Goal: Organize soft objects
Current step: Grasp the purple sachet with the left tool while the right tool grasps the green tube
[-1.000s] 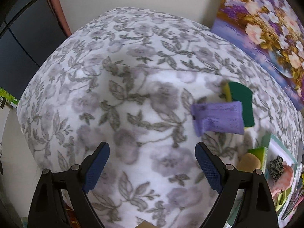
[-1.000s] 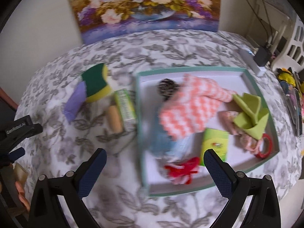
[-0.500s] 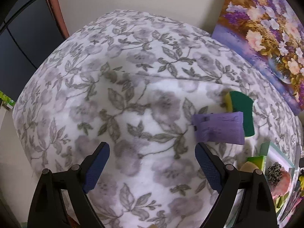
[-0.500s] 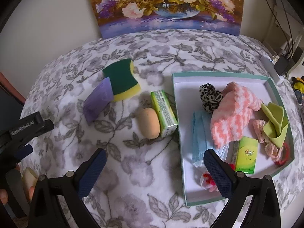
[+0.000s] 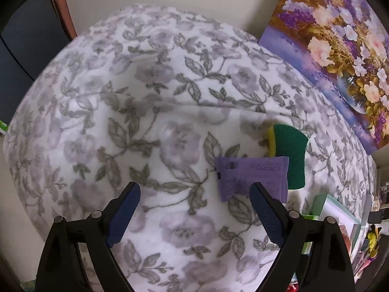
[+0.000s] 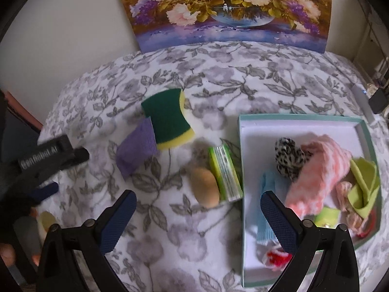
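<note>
A green-and-yellow sponge (image 6: 167, 119) lies on the floral cloth, partly over a purple packet (image 6: 136, 148). Both also show in the left wrist view: the sponge (image 5: 290, 153) and the packet (image 5: 252, 177). A tan oval sponge (image 6: 205, 187) lies beside a green tissue pack (image 6: 225, 172), left of the teal-rimmed white tray (image 6: 304, 124). The tray holds a pink cloth (image 6: 318, 172), a leopard scrunchie (image 6: 289, 158) and other soft items. My left gripper (image 5: 194, 211) is open and empty, just short of the purple packet. My right gripper (image 6: 198, 221) is open and empty, in front of the tan sponge.
A flower painting (image 6: 231, 9) leans on the wall behind the table. The left gripper's body (image 6: 48, 158) shows at the left of the right wrist view. A grey remote (image 6: 363, 102) and clutter lie beyond the tray's far right. The table drops off at the left.
The left gripper has moved forward and right toward the purple packet. The right gripper has swung left, from over the tray to the loose items on the cloth.
</note>
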A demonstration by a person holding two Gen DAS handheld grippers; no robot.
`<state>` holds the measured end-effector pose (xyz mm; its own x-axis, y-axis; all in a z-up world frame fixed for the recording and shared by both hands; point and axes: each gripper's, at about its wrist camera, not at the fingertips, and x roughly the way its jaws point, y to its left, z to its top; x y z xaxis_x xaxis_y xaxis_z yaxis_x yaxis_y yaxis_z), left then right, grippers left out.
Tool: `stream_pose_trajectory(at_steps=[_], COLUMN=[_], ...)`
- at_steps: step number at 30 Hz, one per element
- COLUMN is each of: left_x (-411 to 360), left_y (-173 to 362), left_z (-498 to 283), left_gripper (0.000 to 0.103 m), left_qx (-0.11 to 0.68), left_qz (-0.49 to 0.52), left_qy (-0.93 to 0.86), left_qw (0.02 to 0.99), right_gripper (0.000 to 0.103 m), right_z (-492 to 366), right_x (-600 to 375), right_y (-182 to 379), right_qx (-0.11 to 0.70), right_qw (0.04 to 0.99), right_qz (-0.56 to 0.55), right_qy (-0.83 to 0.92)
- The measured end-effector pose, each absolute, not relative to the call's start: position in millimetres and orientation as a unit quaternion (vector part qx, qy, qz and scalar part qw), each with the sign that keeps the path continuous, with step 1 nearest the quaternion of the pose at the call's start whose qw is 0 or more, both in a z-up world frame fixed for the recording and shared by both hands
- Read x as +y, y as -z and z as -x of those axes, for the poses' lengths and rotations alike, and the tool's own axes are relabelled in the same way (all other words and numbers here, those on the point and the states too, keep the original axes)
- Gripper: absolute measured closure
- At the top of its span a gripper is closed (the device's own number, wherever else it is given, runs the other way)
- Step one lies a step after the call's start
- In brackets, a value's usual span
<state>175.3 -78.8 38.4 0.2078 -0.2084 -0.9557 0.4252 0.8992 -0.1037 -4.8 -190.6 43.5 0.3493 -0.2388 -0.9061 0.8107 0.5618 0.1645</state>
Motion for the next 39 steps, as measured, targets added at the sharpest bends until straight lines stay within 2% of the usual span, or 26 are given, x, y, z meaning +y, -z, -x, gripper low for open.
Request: stream_pose_trajectory(at_steps=[7, 14, 23, 36, 39], left_x=[-95.1, -95.7, -108.9, -144.3, -145.8], left_y=[-4.9, 14.6, 21.5, 40.5, 40.0], left_z=[-182.8, -192.8, -186.2, -172.6, -176.4], left_gripper=[0.011, 0.011, 0.011, 0.012, 0.016], left_qx=[0.624, 0.638, 0.630, 0.597, 0.587], left_qz=[-0.091, -0.075, -0.122, -0.191, -0.197], left_qy=[0.224, 0.248, 0.287, 0.311, 0.313], left_qw=[0.743, 0.725, 0.711, 0.715, 0.720], right_gripper=[0.003, 0.021, 0.043, 0.063, 0.066], right_z=[-3.2, 4.5, 0.8, 8.0, 6.6], right_x=[-204.0, -217.2, -220.0, -227.2, -226.9], right_y=[-36.1, -21.6, -10.8, -6.1, -6.6], right_qx=[0.450, 0.451, 0.463, 0.456, 0.458], right_qw=[0.767, 0.755, 0.749, 0.747, 0.747], right_qz=[-0.319, -0.337, -0.315, -0.327, -0.326], right_qy=[0.328, 0.336, 0.353, 0.357, 0.355])
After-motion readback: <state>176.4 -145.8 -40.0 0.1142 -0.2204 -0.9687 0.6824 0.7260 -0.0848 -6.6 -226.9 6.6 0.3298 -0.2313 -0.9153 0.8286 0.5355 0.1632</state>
